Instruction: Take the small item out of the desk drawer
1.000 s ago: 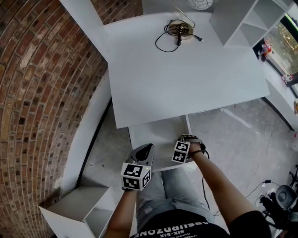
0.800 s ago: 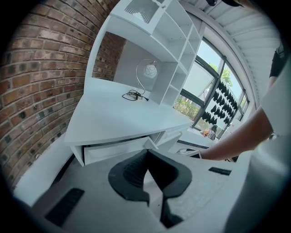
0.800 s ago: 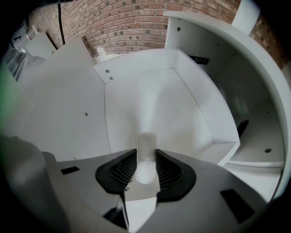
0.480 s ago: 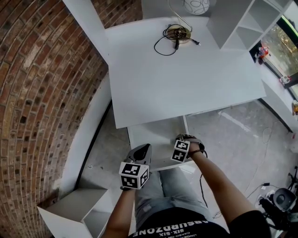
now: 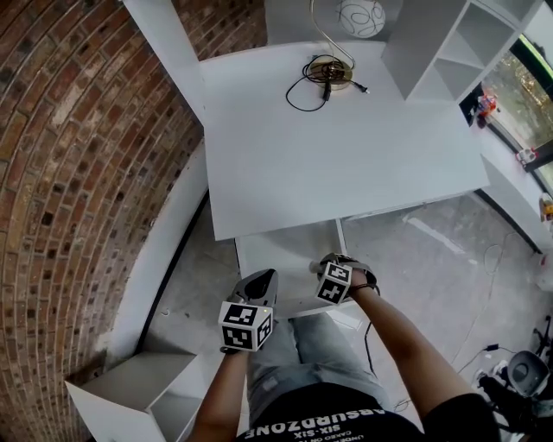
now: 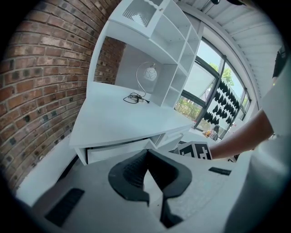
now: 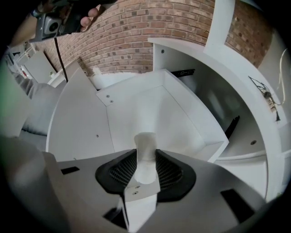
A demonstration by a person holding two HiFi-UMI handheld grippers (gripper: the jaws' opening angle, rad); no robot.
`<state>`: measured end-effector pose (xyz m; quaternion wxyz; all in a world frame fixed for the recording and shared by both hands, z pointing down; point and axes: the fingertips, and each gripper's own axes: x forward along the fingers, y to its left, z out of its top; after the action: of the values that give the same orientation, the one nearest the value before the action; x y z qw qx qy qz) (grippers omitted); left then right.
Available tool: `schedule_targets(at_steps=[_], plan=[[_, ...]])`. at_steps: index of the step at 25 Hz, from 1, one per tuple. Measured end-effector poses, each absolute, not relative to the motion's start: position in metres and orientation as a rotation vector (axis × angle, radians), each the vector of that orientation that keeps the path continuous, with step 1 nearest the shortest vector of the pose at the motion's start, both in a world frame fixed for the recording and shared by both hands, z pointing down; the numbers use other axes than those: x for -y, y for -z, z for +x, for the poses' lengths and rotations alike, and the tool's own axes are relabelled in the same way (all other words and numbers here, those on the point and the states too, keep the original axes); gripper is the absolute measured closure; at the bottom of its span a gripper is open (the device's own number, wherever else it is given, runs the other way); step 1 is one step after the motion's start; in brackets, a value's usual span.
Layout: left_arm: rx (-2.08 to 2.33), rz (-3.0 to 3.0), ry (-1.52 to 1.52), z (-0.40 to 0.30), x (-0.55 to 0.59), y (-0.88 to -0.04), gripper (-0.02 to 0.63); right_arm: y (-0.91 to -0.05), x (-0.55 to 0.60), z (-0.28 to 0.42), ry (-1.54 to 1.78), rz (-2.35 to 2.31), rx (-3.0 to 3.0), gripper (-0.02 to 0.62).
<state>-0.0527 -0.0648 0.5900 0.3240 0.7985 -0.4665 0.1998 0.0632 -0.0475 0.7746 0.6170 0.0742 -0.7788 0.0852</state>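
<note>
White worktop (image 5: 346, 147) at upper centre, with the open drawer (image 5: 289, 250) below it. Left gripper (image 6: 146, 168): fingers closed, empty. Right gripper (image 7: 146, 158) fingers clamp the small white item (image 7: 146, 142) above the drawer. It is probably mid lift-out; next, carry it clear.

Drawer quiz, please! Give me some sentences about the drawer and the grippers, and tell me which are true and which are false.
1. The right gripper holds a small white item between its jaws. True.
2. The drawer is shut. False: it is pulled out from under the desk.
3. The left gripper holds a toy. False: its jaws are together with nothing between them.
4. A lamp stands on the desk. True.
5. The wall beside the desk is painted green. False: it is a brick wall.
</note>
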Motion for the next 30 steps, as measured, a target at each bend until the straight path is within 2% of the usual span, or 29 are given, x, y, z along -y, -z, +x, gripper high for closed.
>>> schedule_targets(at_steps=[30], plan=[[1.263,2.115,-0.544,-0.046,0.057,-0.561,0.600,-0.667,0.033,0.045,-0.334,0.393,2.086,0.472]])
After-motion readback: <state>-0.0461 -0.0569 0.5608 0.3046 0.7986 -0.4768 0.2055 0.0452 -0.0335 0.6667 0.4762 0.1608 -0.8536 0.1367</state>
